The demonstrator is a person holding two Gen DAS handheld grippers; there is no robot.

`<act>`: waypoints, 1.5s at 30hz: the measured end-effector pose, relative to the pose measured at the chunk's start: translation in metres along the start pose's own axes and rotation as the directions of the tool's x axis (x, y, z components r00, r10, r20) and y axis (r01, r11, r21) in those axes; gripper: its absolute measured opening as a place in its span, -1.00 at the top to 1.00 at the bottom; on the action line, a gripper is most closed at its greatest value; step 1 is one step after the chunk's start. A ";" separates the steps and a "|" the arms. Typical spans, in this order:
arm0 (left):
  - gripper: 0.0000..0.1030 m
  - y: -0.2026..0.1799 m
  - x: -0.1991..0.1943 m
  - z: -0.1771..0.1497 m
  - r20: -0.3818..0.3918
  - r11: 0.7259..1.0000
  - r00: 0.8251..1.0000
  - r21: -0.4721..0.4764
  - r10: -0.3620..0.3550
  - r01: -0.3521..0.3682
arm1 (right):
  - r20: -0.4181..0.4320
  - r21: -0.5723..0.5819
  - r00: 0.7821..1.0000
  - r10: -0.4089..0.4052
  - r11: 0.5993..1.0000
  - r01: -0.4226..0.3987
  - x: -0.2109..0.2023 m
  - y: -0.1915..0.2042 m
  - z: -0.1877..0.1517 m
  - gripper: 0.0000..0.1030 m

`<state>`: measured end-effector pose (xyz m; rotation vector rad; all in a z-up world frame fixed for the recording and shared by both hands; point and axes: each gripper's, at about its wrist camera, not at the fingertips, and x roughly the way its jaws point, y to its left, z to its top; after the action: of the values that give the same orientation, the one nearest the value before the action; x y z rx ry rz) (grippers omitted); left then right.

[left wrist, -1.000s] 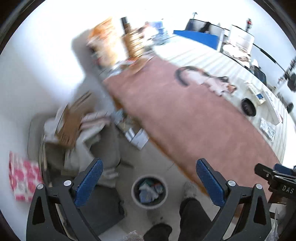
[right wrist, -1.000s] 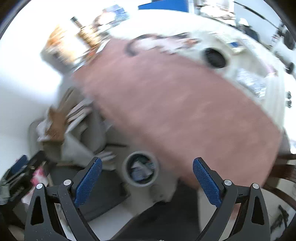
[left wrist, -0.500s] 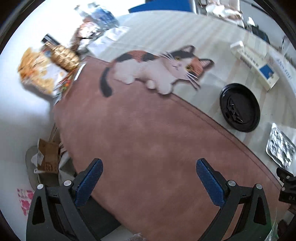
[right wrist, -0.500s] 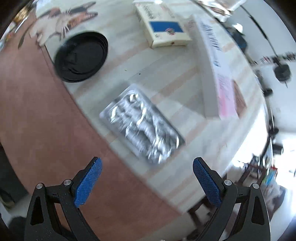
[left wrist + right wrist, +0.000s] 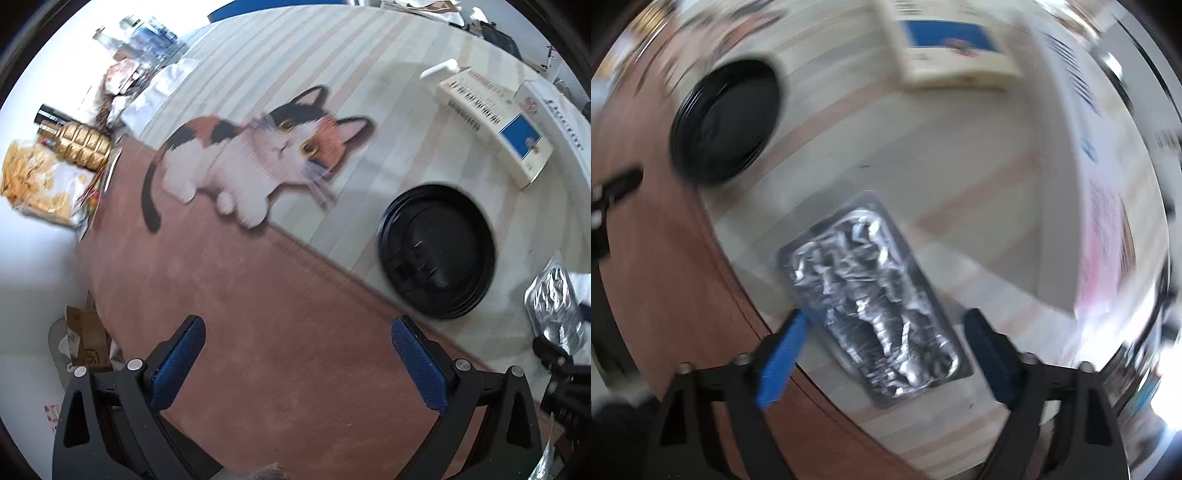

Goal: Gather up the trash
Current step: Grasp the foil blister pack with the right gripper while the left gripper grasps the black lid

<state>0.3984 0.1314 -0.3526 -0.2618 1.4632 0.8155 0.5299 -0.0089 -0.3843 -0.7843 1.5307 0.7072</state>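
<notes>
Our right gripper (image 5: pixel 886 332) is closing around the crumpled silver foil blister pack (image 5: pixel 871 302), pads not yet pressing; our left gripper (image 5: pixel 295 354) hangs spread over the brown table mat (image 5: pixel 258 314).

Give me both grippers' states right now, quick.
Left gripper: open, empty, over the brown mat.
Right gripper: jaws closing around the silver blister pack, not yet gripping it.

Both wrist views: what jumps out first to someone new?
The calico cat print on the striped table mat, mid-frame in the left wrist view, with a black lid lying to its right. In the right wrist view, a crinkled silver blister pack lies flat between the fingers of the right gripper, whose jaws are closing around it.
</notes>
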 end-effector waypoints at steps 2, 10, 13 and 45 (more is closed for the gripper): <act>-1.00 -0.006 -0.005 0.010 0.005 0.998 0.998 0.010 -0.060 0.060 | 0.020 0.241 0.997 0.075 0.968 -0.077 -0.005 -0.031 -0.004 -0.26; -1.00 -0.050 0.011 0.045 -0.105 0.969 0.971 0.101 -0.213 0.224 | 0.111 0.556 0.982 0.156 0.809 -0.191 -0.012 -0.088 -0.027 -0.60; -1.00 -0.065 0.023 0.051 -0.150 0.965 0.966 0.126 -0.210 0.230 | 0.113 0.534 0.986 0.123 0.829 -0.164 -0.016 -0.093 -0.033 -0.60; 0.98 -0.015 -0.021 0.043 -0.004 0.929 0.931 0.051 -0.366 0.366 | 0.197 0.449 0.979 0.051 0.883 -0.137 -0.036 -0.019 -0.034 -0.12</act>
<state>0.4431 0.1405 -0.3318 -0.4777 1.3726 0.4744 0.5272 -0.0442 -0.3451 -0.2794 1.4961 0.4404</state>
